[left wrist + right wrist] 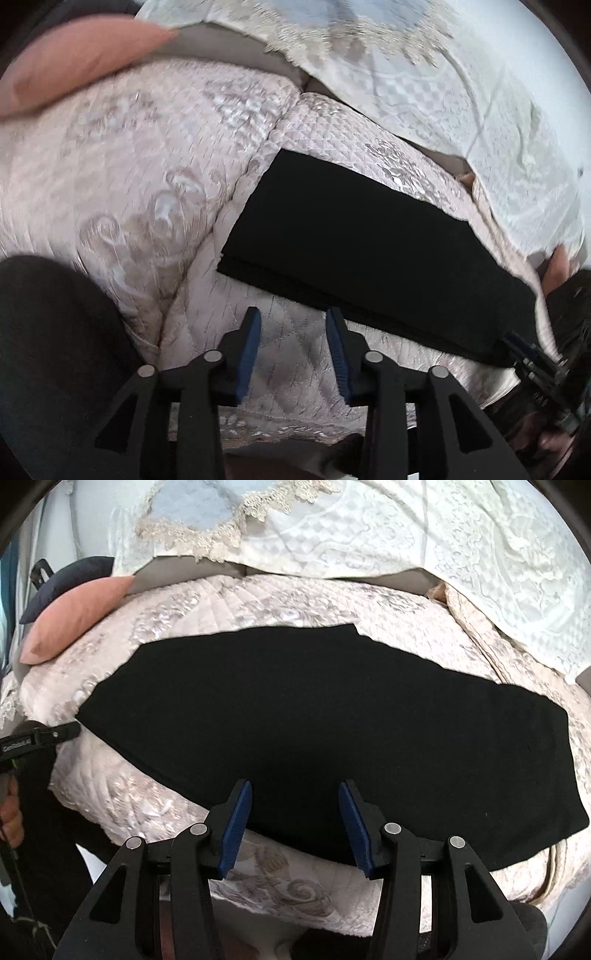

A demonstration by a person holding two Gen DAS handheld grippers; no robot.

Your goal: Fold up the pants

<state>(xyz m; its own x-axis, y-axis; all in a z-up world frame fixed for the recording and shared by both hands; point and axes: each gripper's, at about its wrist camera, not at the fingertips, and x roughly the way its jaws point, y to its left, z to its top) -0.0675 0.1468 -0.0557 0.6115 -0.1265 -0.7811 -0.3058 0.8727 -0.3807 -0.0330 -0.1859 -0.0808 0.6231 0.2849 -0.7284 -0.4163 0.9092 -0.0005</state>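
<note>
Pants [317, 734]: black, flat on quilted pink cover [369, 602], folds indistinct.
Left gripper [293, 314]: agape, empty.
Right gripper [295, 788]: agape, empty.

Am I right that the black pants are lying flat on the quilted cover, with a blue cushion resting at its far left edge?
Not quite: the cushion at the far left edge is pink, not blue, as the right wrist view shows. The rest holds: the black pants lie flat on the quilted cover.

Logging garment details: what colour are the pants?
Plain black pants, no visible pattern; clearest in the right wrist view.
</note>
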